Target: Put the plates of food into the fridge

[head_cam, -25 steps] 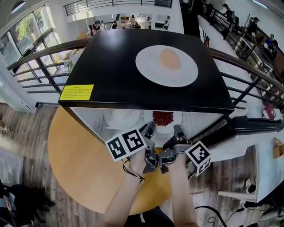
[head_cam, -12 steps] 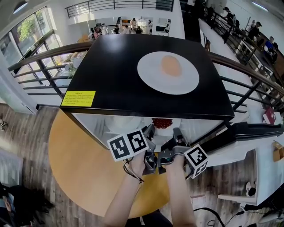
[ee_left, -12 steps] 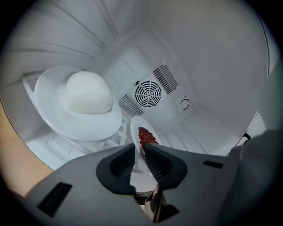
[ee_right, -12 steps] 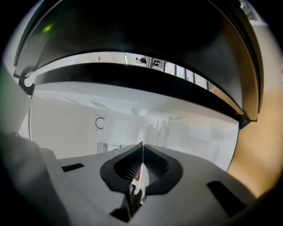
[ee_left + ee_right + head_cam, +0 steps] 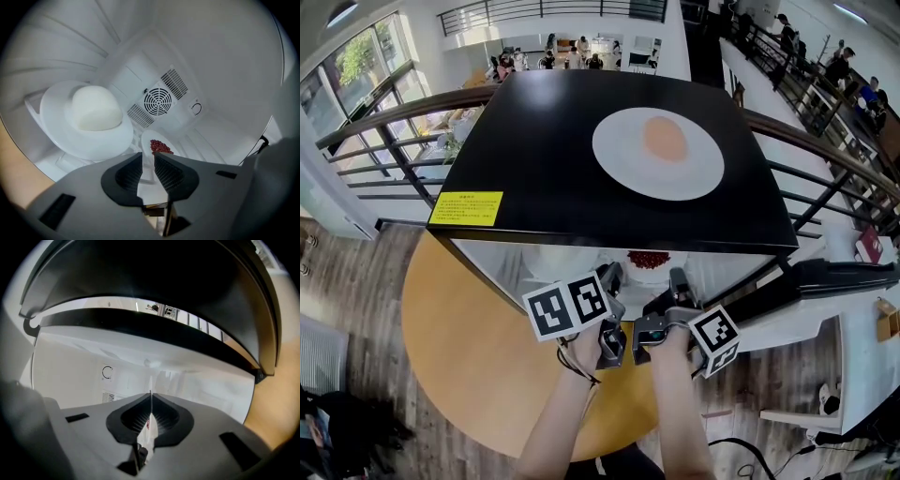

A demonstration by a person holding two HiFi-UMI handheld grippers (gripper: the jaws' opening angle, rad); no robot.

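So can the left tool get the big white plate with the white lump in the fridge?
Probably, but not right away. The round white plate with the white mound sits beside the left tool with nothing between, yet that tool seems clamped on the small white plate of red food.
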